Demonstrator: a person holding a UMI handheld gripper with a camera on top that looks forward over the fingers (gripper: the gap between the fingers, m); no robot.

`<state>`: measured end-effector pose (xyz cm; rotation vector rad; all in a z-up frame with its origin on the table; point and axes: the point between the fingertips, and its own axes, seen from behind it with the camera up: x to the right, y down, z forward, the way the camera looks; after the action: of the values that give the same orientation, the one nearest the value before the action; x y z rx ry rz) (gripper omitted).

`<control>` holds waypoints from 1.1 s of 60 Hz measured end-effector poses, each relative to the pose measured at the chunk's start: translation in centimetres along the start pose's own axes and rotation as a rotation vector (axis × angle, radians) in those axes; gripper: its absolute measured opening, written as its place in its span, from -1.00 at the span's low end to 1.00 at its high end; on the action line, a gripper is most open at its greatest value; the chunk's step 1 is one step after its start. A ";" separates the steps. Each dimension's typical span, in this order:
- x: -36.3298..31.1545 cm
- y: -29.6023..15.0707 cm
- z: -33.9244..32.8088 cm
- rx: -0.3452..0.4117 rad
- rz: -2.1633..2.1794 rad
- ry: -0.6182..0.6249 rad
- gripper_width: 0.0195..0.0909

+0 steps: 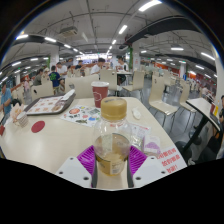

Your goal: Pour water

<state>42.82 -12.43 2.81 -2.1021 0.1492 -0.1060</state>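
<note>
The bottle (113,140), clear plastic and partly full of a yellowish liquid, stands upright between the two purple pads (89,157) of the hand-held gripper (113,160), which seem to press on both of its sides, so I judge it is firmly held with its long axis vertical. Straight ahead of it and a little further on the pale desk (60,135) stands a red paper cup (100,93), the likely target, so the bottle must travel forward and tip that way. A tray (48,104) lies left of the cup and a small red disc (38,127) nearer, and nothing stands between bottle and cup.
</note>
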 end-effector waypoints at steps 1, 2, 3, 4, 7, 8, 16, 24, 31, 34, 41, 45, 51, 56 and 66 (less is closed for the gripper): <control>0.0 0.0 0.0 -0.002 -0.005 0.004 -0.40; 0.0 -0.1 0.1 0.000 -0.011 0.011 -0.52; 0.2 -0.2 0.1 0.002 -0.014 0.024 -0.52; 0.3 -0.2 0.1 -0.001 -0.017 0.036 -0.53; 0.3 -0.3 0.0 -0.006 -0.023 0.048 -0.52; 0.4 -0.4 0.0 -0.008 -0.023 0.056 -0.52; 0.0 -3.1 -0.4 0.012 -0.087 0.139 -0.52; -2.5 -8.1 -1.3 0.044 -0.219 0.241 -0.53; -6.6 -13.8 -2.0 0.084 -0.417 0.364 -0.53; -9.0 -16.1 -2.1 0.097 -0.514 0.420 -0.52; -15.9 -20.2 -1.4 0.107 -0.756 0.499 -0.52; -20.1 -21.7 -0.8 0.118 -0.918 0.531 -0.52; -26.8 -23.0 1.1 0.144 -1.210 0.574 -0.52; -31.8 -22.5 2.8 0.151 -1.422 0.574 -0.52; -38.1 -19.8 6.4 0.134 -1.805 0.572 -0.51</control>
<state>7.28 8.72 16.03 -1.3705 -1.3777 -1.6622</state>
